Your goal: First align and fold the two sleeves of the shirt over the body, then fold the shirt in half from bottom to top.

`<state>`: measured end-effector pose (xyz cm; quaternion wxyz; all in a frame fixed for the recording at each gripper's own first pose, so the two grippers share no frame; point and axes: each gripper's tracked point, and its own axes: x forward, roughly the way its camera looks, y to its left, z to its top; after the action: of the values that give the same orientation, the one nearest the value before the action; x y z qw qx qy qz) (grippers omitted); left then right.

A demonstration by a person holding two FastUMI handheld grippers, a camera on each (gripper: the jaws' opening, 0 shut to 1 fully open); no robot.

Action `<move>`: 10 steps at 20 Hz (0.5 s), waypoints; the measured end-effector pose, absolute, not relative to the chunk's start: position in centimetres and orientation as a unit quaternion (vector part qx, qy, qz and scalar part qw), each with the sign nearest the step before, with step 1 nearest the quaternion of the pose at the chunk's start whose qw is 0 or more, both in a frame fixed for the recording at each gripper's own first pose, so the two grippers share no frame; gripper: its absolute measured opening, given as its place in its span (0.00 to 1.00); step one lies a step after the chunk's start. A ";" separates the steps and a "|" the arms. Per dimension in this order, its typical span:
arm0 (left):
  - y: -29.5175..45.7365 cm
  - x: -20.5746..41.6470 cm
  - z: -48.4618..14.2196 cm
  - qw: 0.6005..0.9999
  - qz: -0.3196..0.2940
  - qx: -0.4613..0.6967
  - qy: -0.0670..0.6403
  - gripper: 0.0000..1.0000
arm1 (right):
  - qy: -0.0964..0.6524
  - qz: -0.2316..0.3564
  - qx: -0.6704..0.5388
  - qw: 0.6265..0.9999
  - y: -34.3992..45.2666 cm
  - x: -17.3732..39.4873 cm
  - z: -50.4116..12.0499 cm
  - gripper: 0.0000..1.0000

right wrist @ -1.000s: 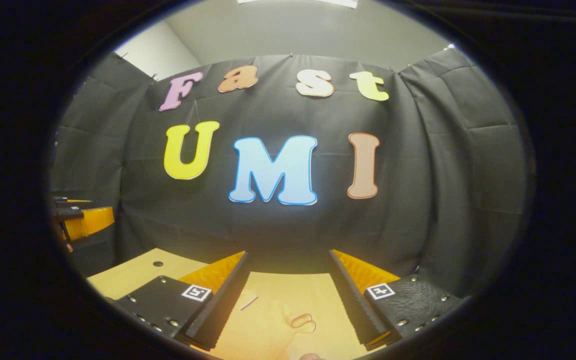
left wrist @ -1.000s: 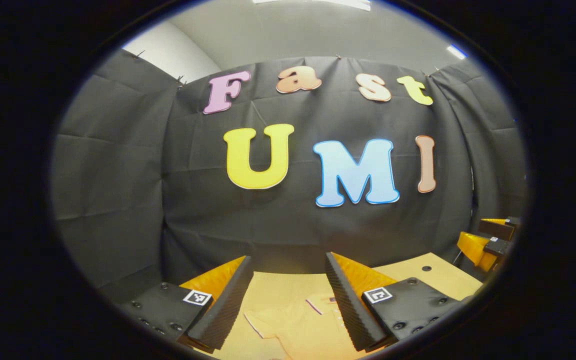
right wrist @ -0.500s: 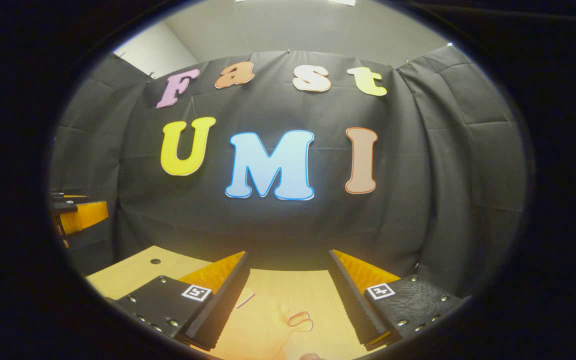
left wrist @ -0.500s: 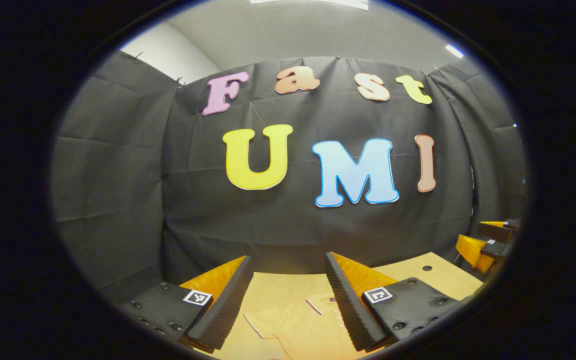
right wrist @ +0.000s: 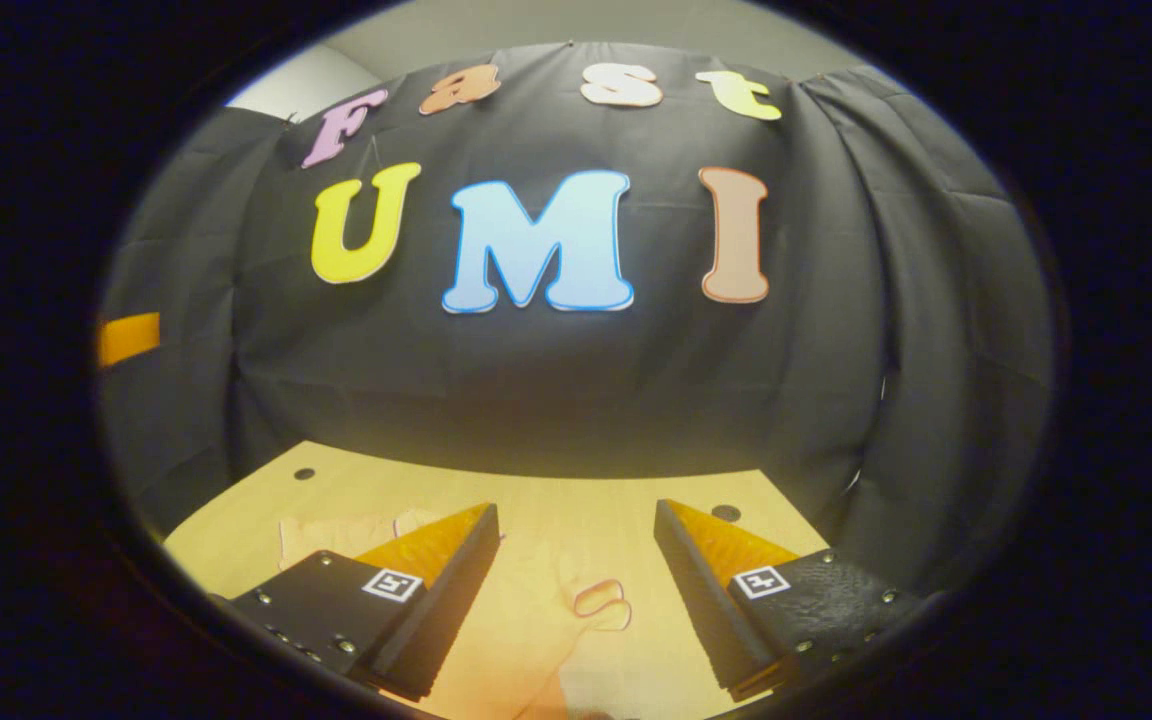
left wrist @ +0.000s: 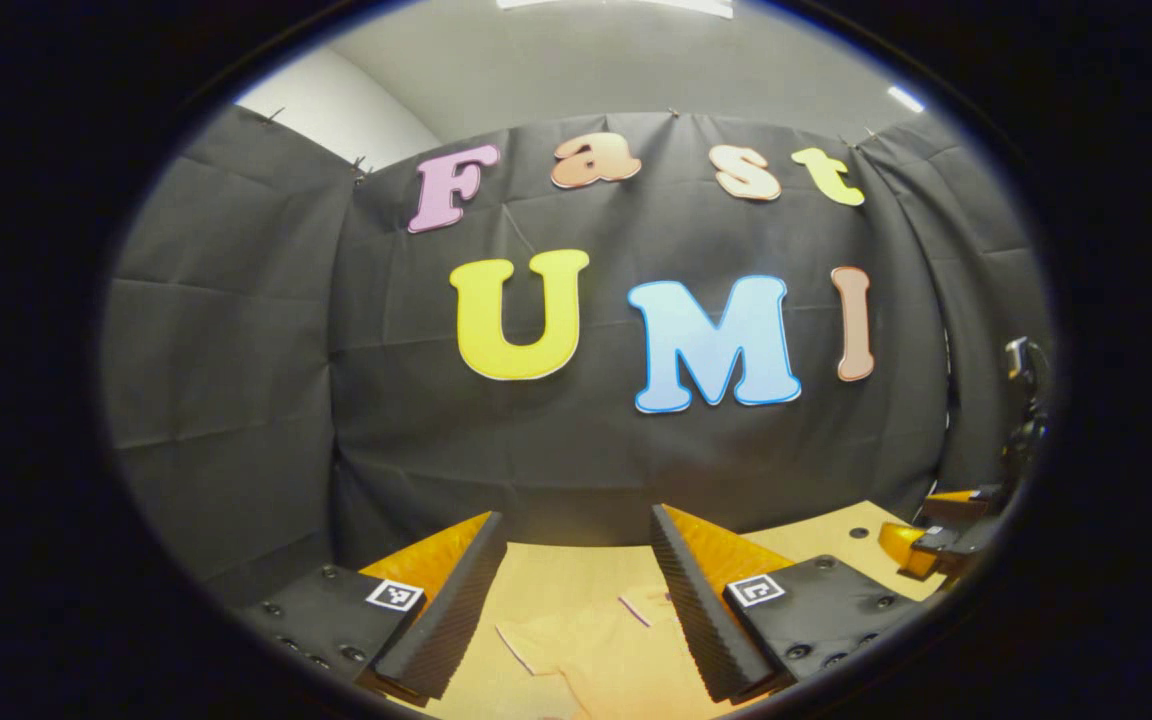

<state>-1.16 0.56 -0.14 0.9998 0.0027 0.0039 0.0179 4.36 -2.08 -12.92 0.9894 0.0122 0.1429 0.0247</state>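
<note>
Left claw [left wrist: 576, 560] spread wide, gripping nothing, held above bench [left wrist: 576, 575]. Shirt [left wrist: 586, 650] flat on bench beneath it, pale, one sleeve edge between fingers. Right claw [right wrist: 576, 545] also wide apart, nothing in it, above shirt [right wrist: 526, 640]; sleeve cuff [right wrist: 603, 603] lies between fingers, untouched. Right claw [left wrist: 941, 535] seen at far right of bench.

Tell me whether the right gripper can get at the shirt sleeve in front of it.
Probably yes. The right gripper is open and holds nothing, and the sleeve lies flat on the table between its fingers, with nothing in the way.
</note>
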 end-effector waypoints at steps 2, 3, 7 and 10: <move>1.1 -1.5 -0.2 1.000 0.024 0.004 0.007 0.95 | 0.172 0.024 0.007 0.985 -2.4 4.8 -15.8 0.97; 1.3 -1.6 -0.3 1.000 0.027 0.004 0.008 0.95 | 0.189 0.025 0.005 0.982 -2.5 5.0 -17.3 0.97; 2.5 -1.9 -0.6 0.999 0.042 0.006 0.014 0.94 | 0.260 0.023 0.009 0.965 -2.9 5.8 -23.5 0.98; 3.8 -2.3 -1.3 0.998 0.057 0.008 0.023 0.94 | 0.299 0.018 0.013 0.954 -3.5 5.8 -27.3 0.98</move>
<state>-2.31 3.75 -1.27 0.9981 0.0076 0.0227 0.0573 5.84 -3.52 -27.33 0.9540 0.0131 0.2991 0.0178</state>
